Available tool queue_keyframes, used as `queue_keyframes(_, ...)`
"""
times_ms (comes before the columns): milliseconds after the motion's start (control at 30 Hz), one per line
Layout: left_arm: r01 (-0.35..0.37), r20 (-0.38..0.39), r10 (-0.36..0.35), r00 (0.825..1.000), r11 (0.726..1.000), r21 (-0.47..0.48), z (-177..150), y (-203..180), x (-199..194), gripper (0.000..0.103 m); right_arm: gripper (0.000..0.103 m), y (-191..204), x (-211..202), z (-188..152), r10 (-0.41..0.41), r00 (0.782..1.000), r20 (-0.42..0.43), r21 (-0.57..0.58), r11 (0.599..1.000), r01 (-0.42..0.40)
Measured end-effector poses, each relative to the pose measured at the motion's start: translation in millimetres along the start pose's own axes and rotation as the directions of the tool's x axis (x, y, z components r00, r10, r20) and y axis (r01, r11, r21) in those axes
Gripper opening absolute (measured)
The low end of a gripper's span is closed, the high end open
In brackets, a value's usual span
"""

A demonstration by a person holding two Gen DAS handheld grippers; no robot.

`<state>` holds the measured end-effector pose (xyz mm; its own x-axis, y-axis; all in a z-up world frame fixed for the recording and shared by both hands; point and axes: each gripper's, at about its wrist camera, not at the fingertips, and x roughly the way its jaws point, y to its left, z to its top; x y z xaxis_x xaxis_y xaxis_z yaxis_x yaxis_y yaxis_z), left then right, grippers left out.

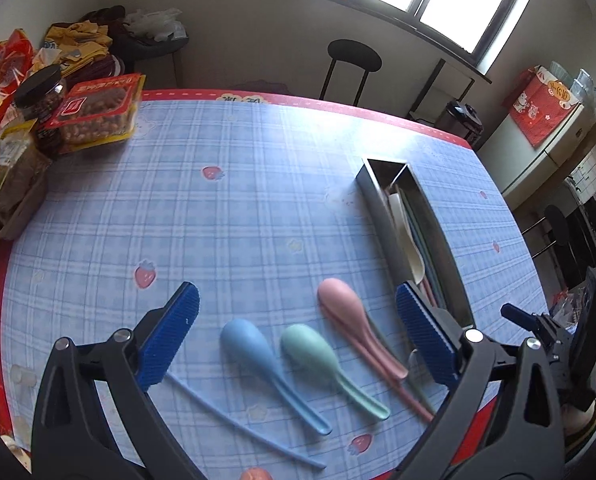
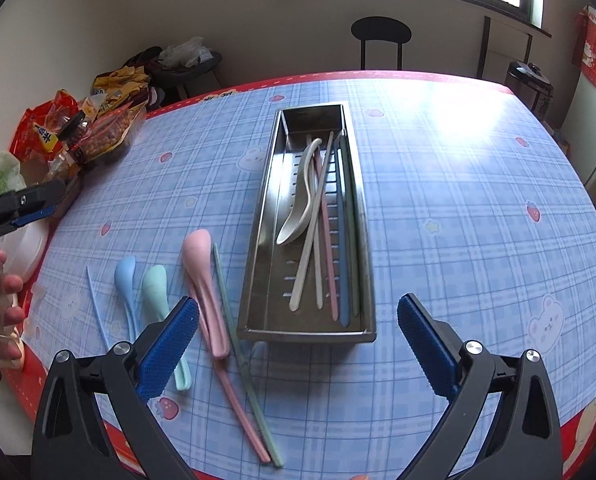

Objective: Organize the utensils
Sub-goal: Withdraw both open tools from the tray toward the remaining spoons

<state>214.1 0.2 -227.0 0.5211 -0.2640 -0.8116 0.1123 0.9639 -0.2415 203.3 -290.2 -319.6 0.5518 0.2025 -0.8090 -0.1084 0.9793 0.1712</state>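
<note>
Blue plaid cloth with little strawberries covers the table (image 2: 438,208), snack bags (image 2: 58,128) crowd its upper-left corner, and a window glares above. Mid-frame in the right wrist view sits the steel tray (image 2: 264,216), already holding a white spoon (image 2: 300,200) and several pastel chopsticks (image 2: 330,240) laid lengthwise, so I judge the sorting to be about half done. Lying loose on the cloth, left of the tray toward the lower left of that frame, are a pink spoon (image 2: 200,268), a green spoon (image 2: 156,292), a blue spoon (image 2: 125,280), a blue chopstick (image 2: 96,304) and a green chopstick (image 2: 234,320), with a pink chopstick (image 2: 238,408) beside the pink spoon. The right gripper (image 2: 298,344) hangs over the tray's near end, spread wide with nothing in it; the left gripper (image 1: 298,336) hovers above the three spoons, equally wide and holding nothing
</note>
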Motion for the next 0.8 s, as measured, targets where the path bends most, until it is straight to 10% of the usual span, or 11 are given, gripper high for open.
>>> queue_keyframes(400, -0.061, -0.112, 0.043, 0.993, 0.986, -0.158, -105, 65, 2, 0.097, 0.097, 49, 23, -26, 0.083, 0.990, -0.114, -0.094, 0.991, -0.094)
queue_keyframes(700, -0.036, -0.167, 0.002, 0.986, 0.979, -0.200, -126, 74, 11, 0.097, 0.097, 99, 42, -31, 0.084, 0.977, -0.194, -0.349, 0.925, -0.149)
queue_keyframes(800, -0.067, -0.179, 0.028, 0.983, 0.974, -0.218, -124, 78, 12, 0.097, 0.082, 107, 51, -27, 0.109, 0.968, -0.226, -0.392, 0.899, -0.193)
